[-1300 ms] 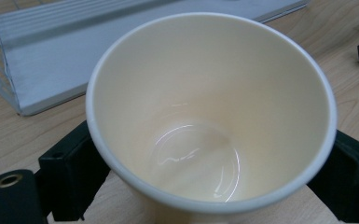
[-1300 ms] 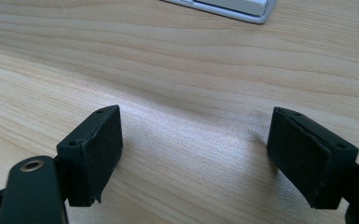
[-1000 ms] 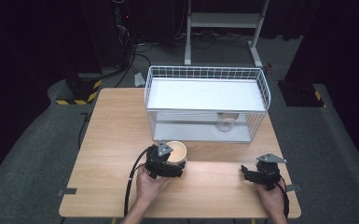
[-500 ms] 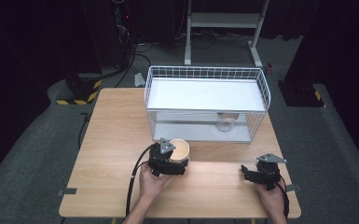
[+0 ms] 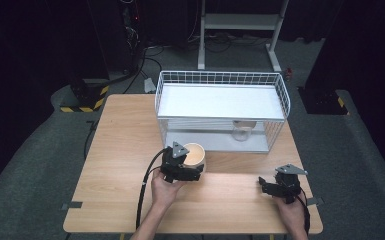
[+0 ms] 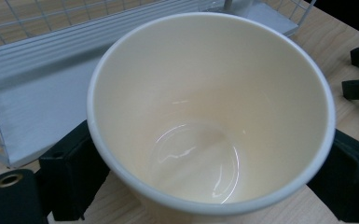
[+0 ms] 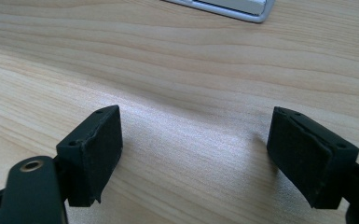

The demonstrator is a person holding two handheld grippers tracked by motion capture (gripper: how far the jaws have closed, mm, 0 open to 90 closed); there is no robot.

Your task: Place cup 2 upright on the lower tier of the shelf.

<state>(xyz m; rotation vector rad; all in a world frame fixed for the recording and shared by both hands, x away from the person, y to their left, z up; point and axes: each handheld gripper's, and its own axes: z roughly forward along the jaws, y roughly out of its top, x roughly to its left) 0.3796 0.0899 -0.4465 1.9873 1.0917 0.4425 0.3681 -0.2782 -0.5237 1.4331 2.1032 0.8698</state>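
Nothing much moves since before: left gripper [image 5: 192, 169] fingers hold the paper cup [image 5: 195, 154] at the table [image 5: 120, 150] middle, below the wire rack [image 5: 220, 107]. Right gripper [image 7: 193, 154] fingers wait wide open. Cup's not placed yet.

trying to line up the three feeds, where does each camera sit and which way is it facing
High view: above the person's side, looking forward and down on the table; both hands show, with left gripper and right gripper.
Left gripper view: rides the left gripper, looking into the paper cup between its jaws.
Right gripper view: rides the right gripper, open over bare wood.
Shared: the wire rack appears in the high and left gripper views.
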